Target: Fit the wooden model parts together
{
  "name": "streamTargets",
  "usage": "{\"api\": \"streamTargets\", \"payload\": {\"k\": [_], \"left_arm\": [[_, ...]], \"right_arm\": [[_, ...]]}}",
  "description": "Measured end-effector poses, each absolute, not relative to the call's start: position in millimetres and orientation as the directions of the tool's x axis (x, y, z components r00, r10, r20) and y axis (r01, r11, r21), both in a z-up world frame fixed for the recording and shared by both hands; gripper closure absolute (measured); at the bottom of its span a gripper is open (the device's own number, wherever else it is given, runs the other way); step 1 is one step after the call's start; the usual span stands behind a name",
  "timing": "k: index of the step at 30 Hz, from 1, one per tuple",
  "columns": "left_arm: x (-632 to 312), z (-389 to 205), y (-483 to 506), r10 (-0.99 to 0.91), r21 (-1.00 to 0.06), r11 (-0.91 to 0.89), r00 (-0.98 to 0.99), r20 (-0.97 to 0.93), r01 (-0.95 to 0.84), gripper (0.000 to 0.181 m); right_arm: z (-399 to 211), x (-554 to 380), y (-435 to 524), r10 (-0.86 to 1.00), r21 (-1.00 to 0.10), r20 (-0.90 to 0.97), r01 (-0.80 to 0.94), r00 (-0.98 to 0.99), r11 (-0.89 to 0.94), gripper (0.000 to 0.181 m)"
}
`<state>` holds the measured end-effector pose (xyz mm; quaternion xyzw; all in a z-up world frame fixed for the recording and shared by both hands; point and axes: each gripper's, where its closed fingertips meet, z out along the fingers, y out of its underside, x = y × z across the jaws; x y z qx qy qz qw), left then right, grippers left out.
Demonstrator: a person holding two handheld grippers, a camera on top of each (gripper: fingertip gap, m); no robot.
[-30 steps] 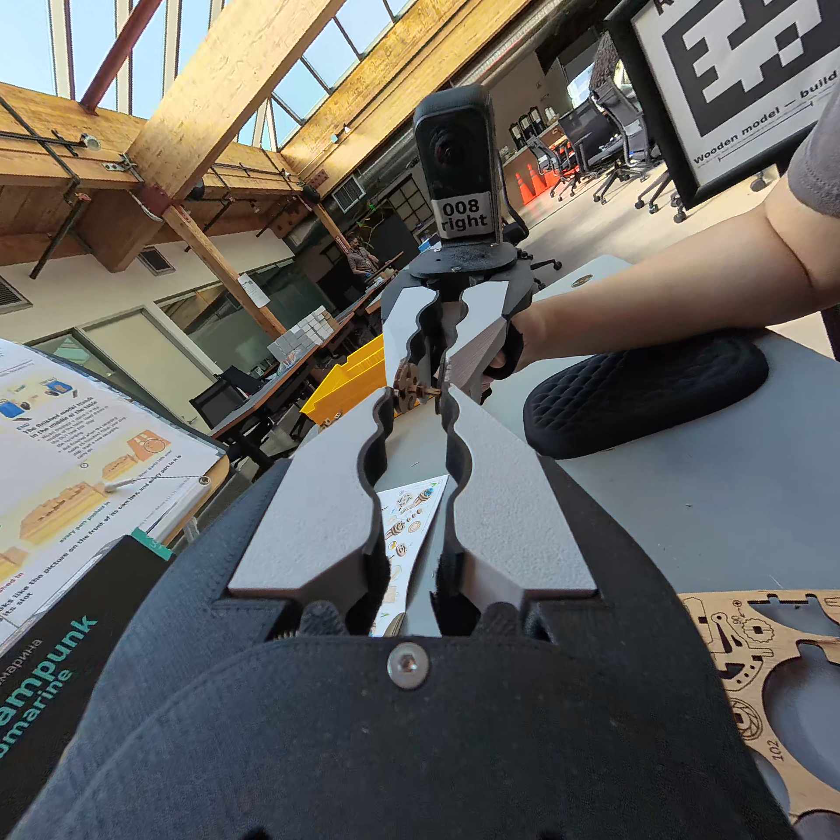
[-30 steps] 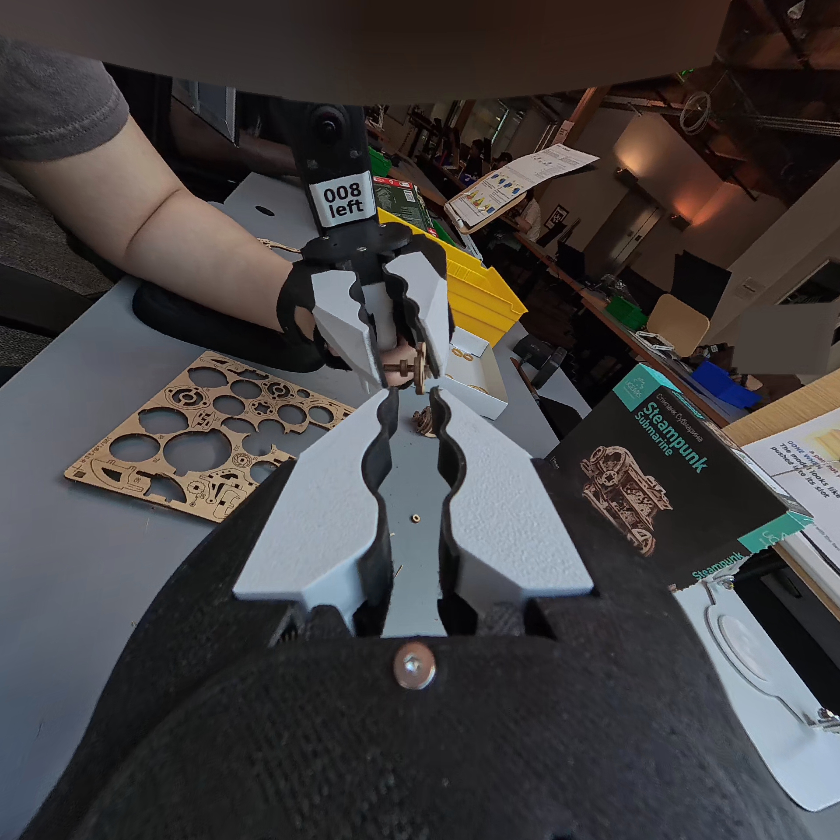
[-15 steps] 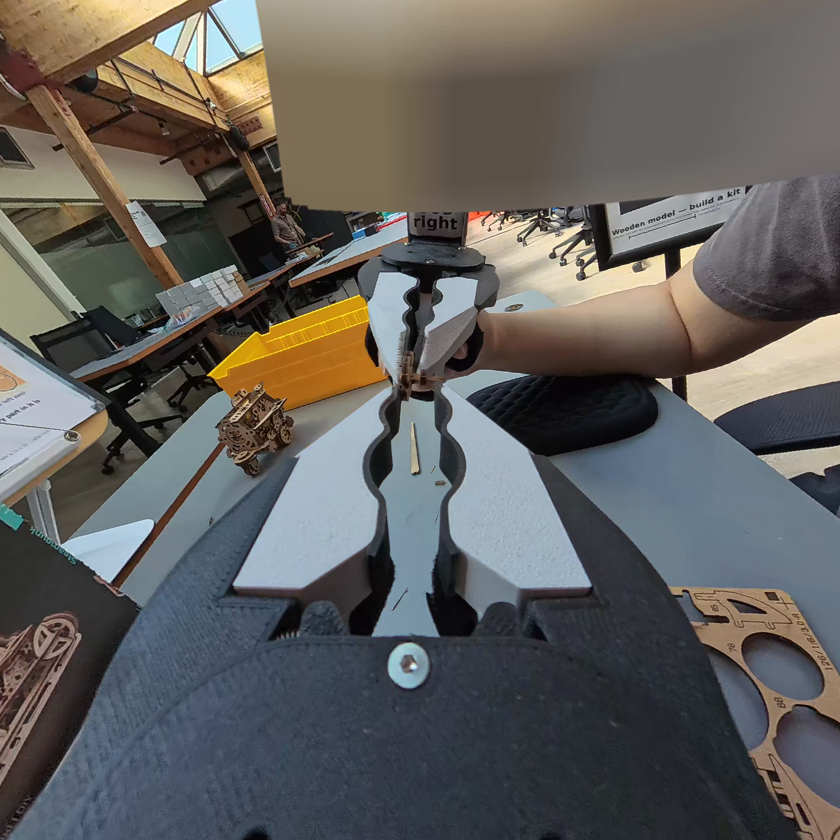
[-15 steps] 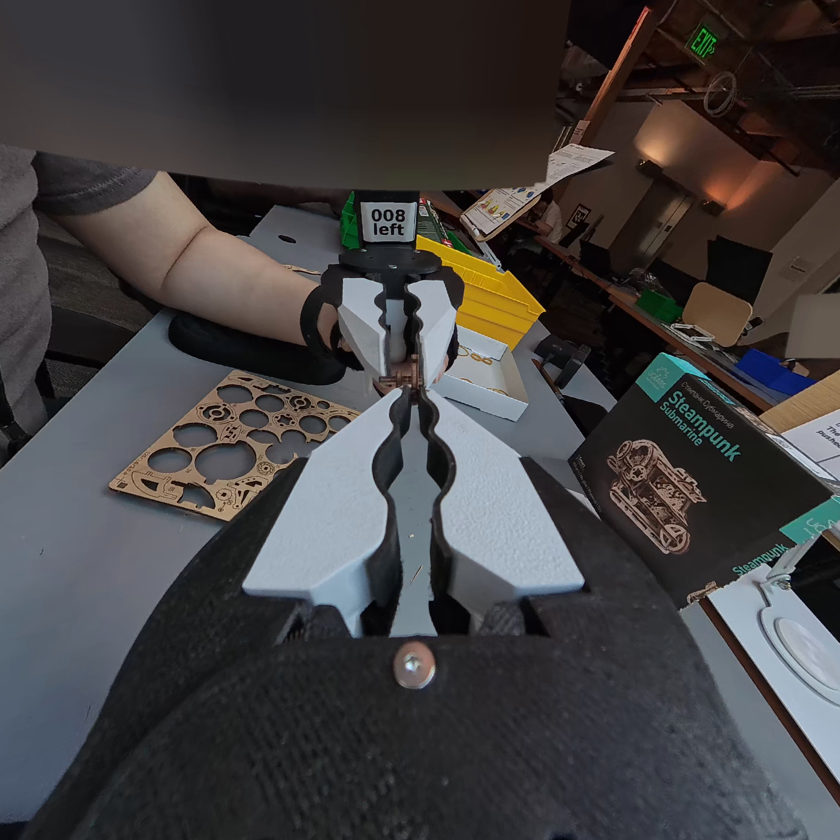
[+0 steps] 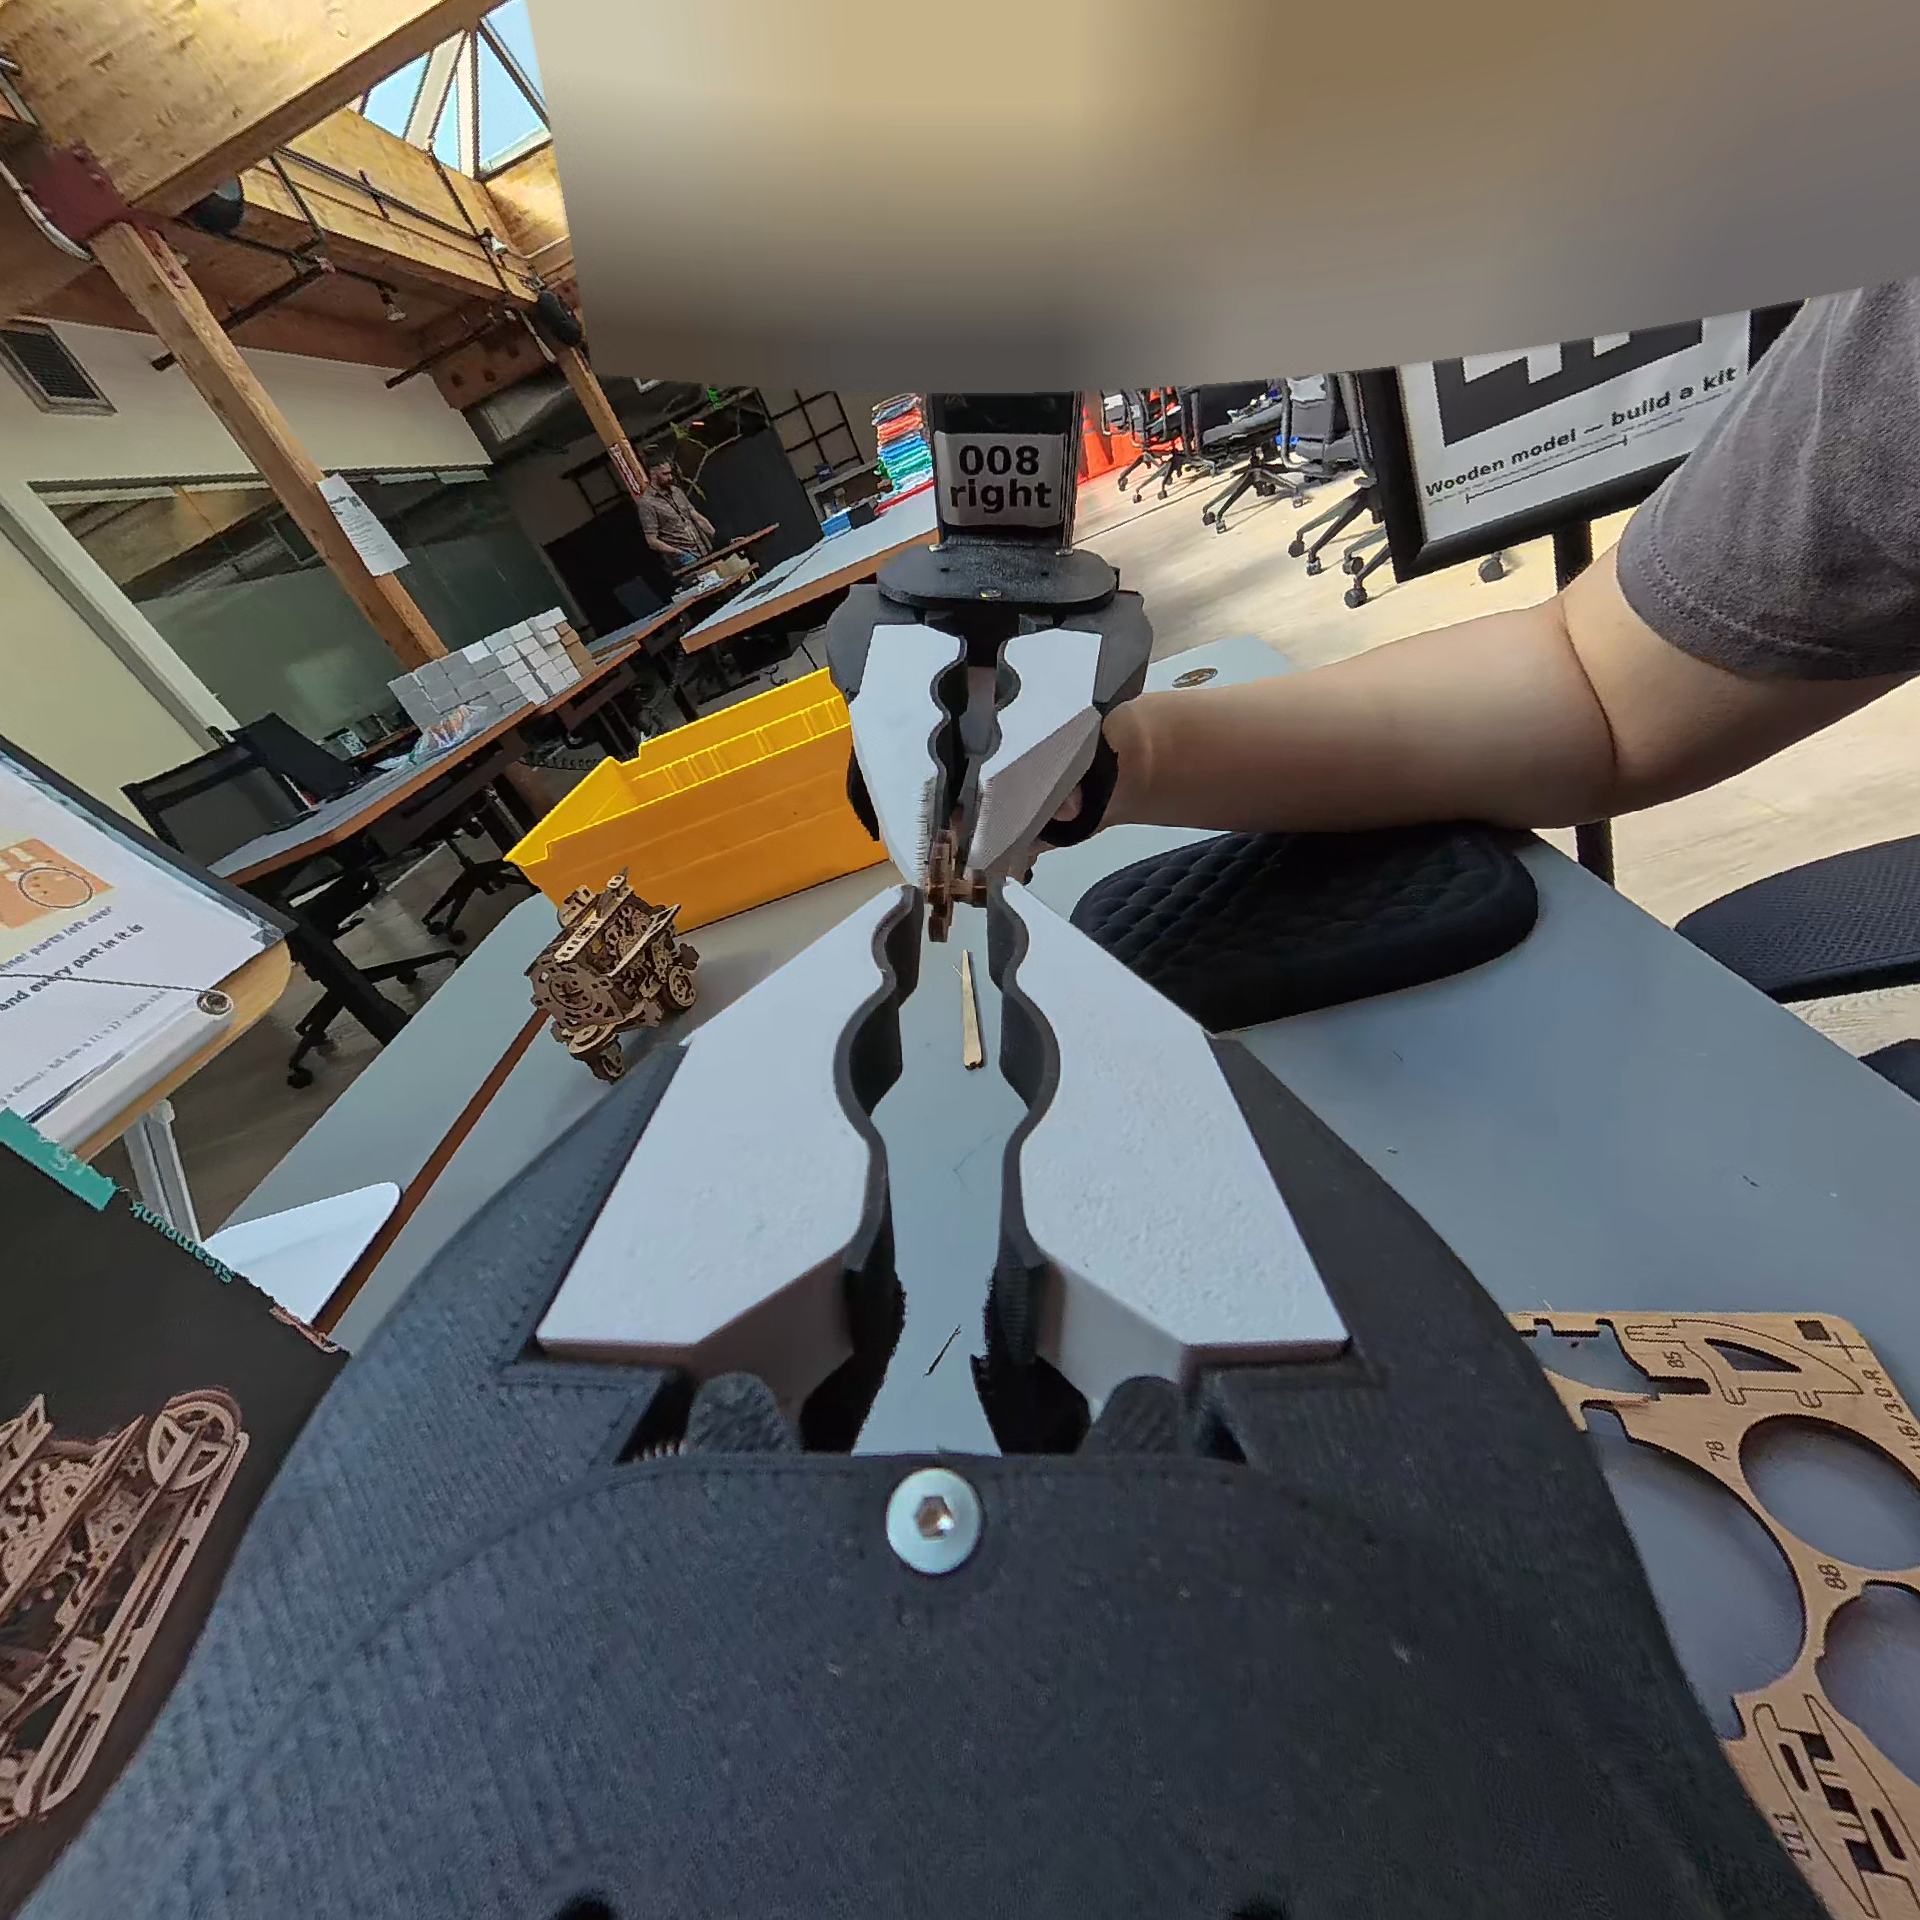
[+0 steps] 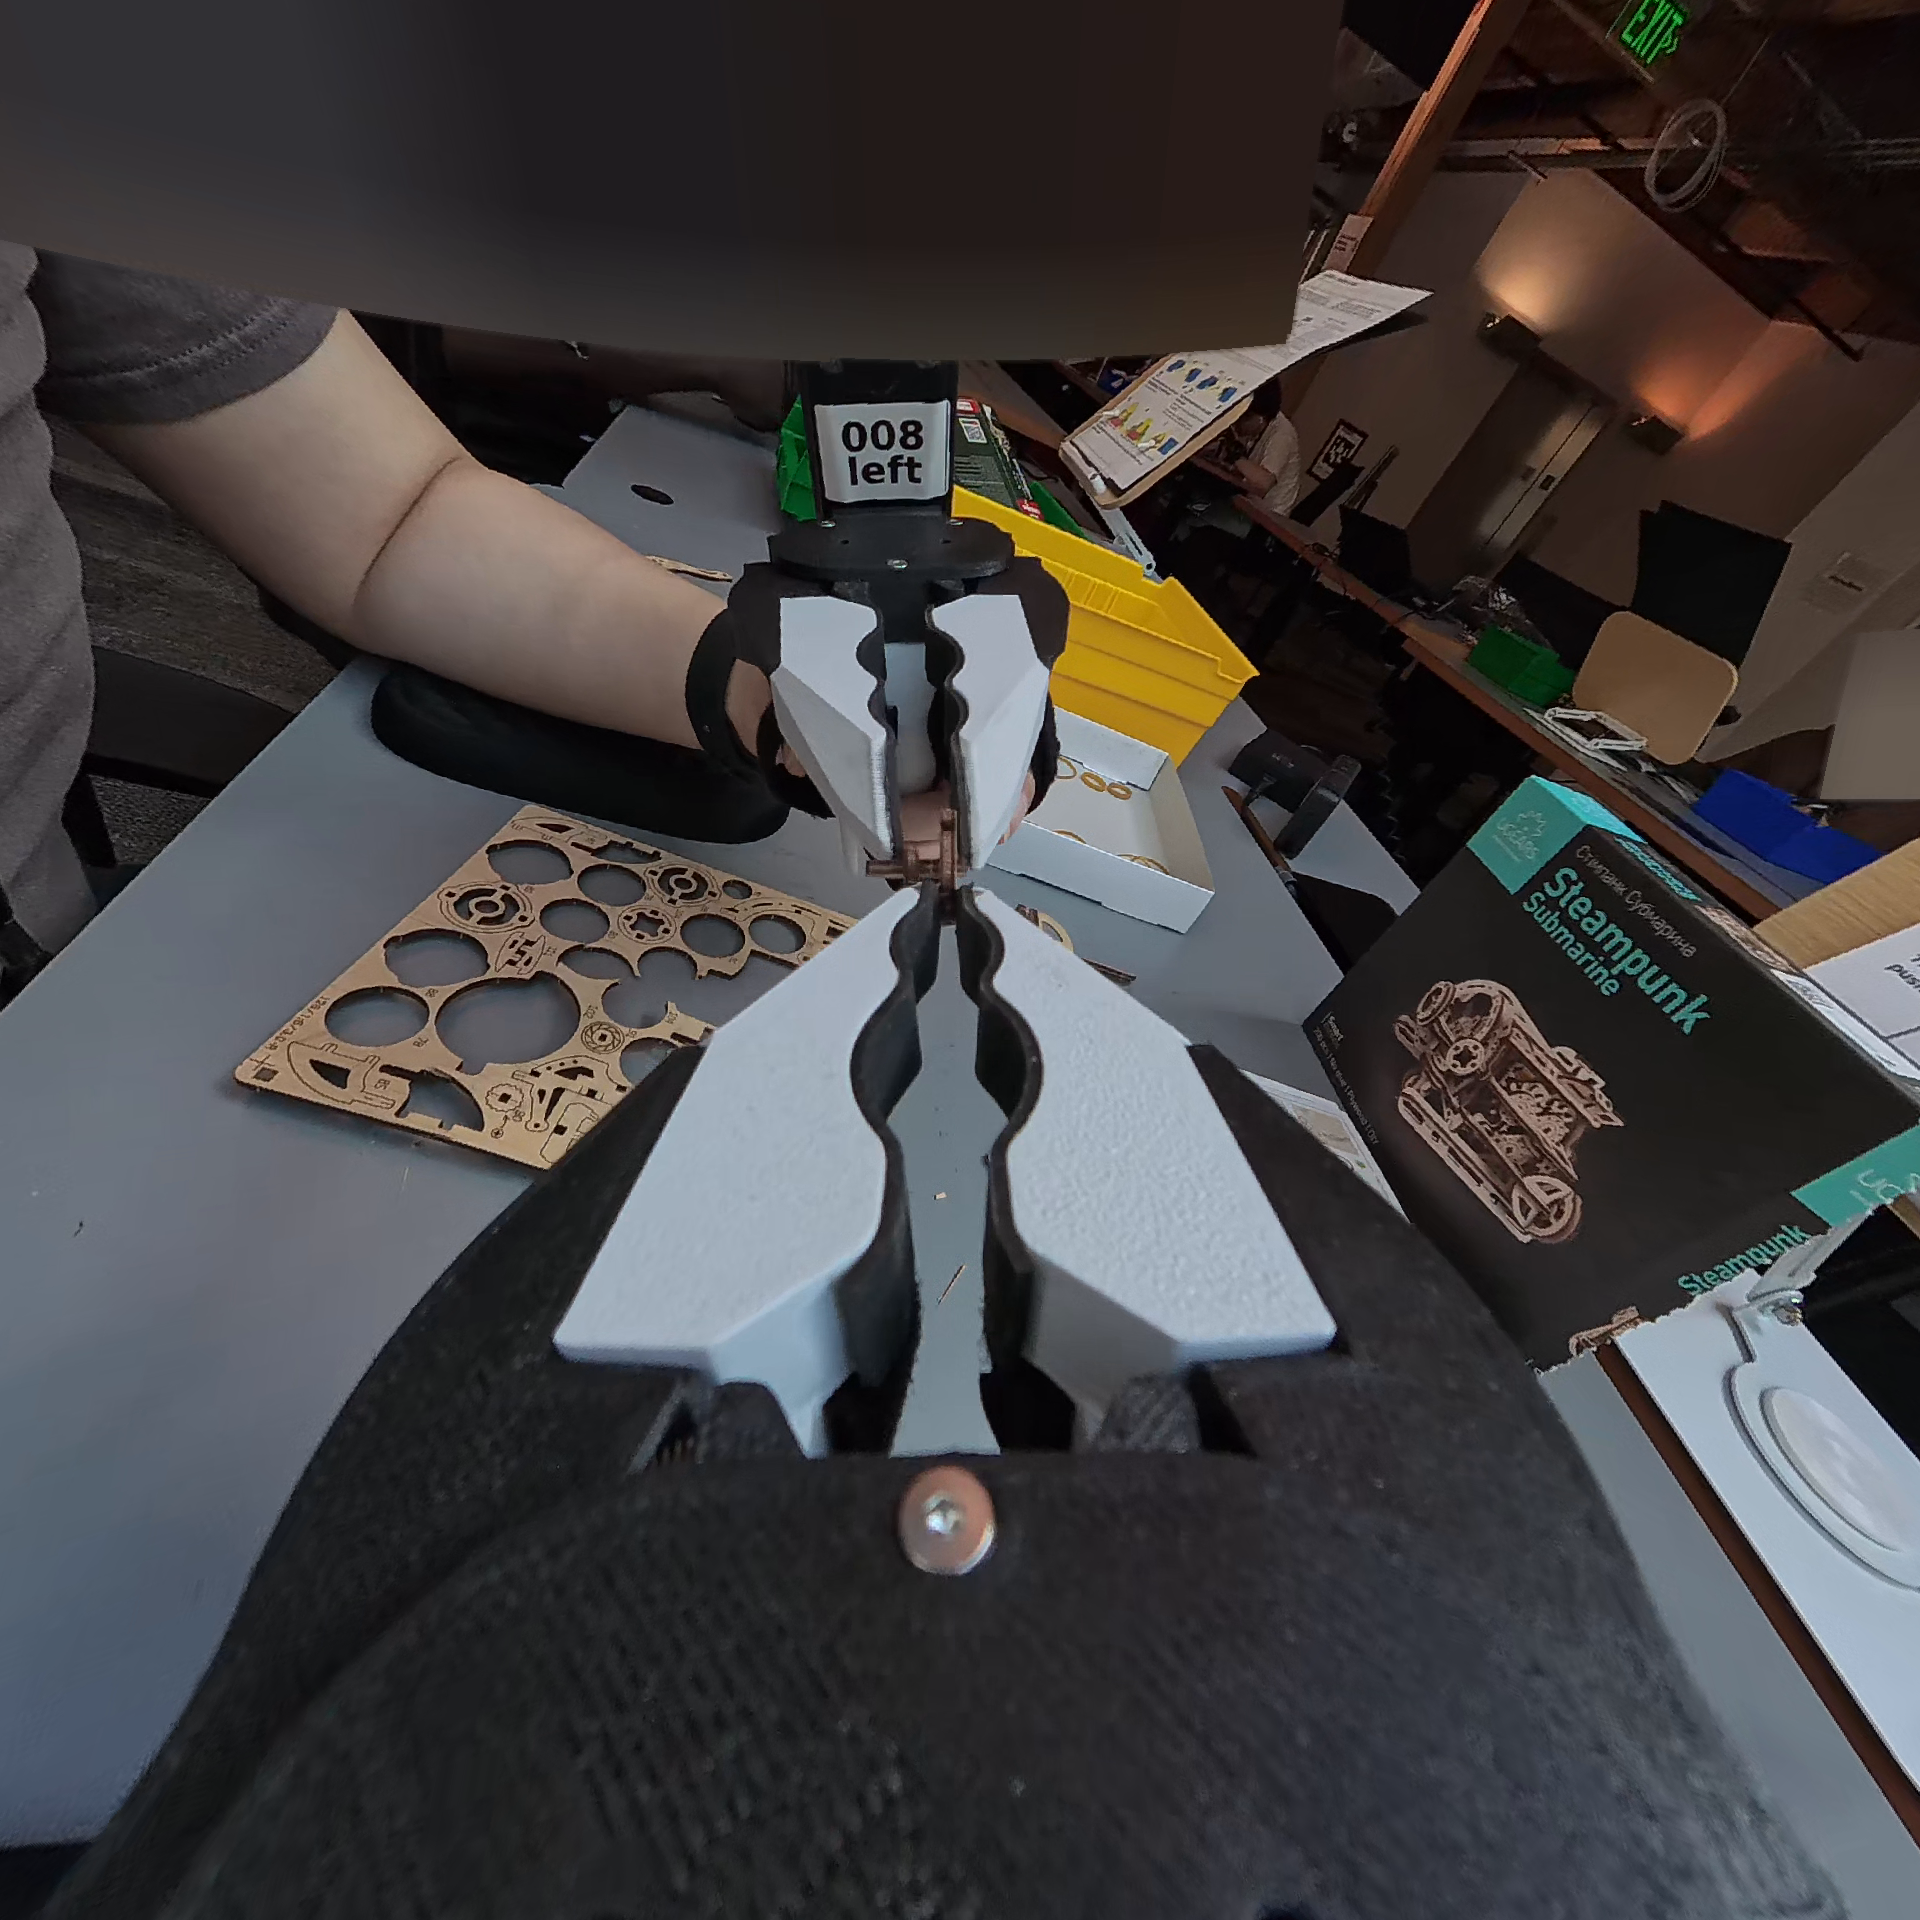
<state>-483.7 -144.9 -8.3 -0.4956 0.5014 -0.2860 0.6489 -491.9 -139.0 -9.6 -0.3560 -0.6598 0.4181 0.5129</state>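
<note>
My left gripper (image 5: 948, 906) is shut on a small wooden axle part (image 6: 920, 854) and holds it above the grey table (image 5: 1507, 1122). My right gripper (image 6: 940, 906) faces it tip to tip, its jaws nearly closed on a thin wooden gear (image 5: 943, 883). The two parts touch between the two pairs of fingertips. The right gripper also shows in the left wrist view (image 5: 951, 847), and the left gripper in the right wrist view (image 6: 925, 844). How the parts mate is hidden by the fingers.
A thin wooden stick (image 5: 971, 1013) lies on the table under the grippers. An assembled wooden model (image 5: 608, 971), a yellow bin (image 5: 717, 800) and a black wrist pad (image 5: 1309, 925) are nearby. A cut plywood sheet (image 6: 520, 997), a white tray (image 6: 1122, 831) and the kit box (image 6: 1590, 1049) flank the work spot.
Both grippers tilted down toward the table and closed the gap between them. The two wooden parts, apart a second ago, now touch.
</note>
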Motion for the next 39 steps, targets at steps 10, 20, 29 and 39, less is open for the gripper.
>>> {"api": "streamTargets", "payload": {"k": [10,20,29,39], "left_arm": [[-482.9,-11.6,-145.3,-0.857,-0.917,0.368,0.325,-0.399,-0.155,0.174],[-483.1,-10.3,-146.2,-0.836,-0.899,0.406,0.33,-0.439,-0.167,0.173],[-481.6,-8.1,-146.8,-0.776,-0.849,0.481,0.345,-0.528,-0.218,0.173],[-481.1,-9.9,-149.1,-0.793,-0.852,0.47,0.314,-0.523,-0.23,0.174]], "right_arm": [[-11.6,-491.1,-138.9,0.9,-0.92,0.369,0.044,-0.231,0.388,0.179],[-7.8,-492.2,-144.7,0.901,-0.926,0.359,0.024,-0.244,0.376,0.172],[-5.0,-490.8,-146.4,0.886,-0.908,0.402,0.024,-0.229,0.418,0.172],[-6.4,-490.6,-148.3,0.887,-0.915,0.386,0.019,-0.253,0.403,0.173]]}}
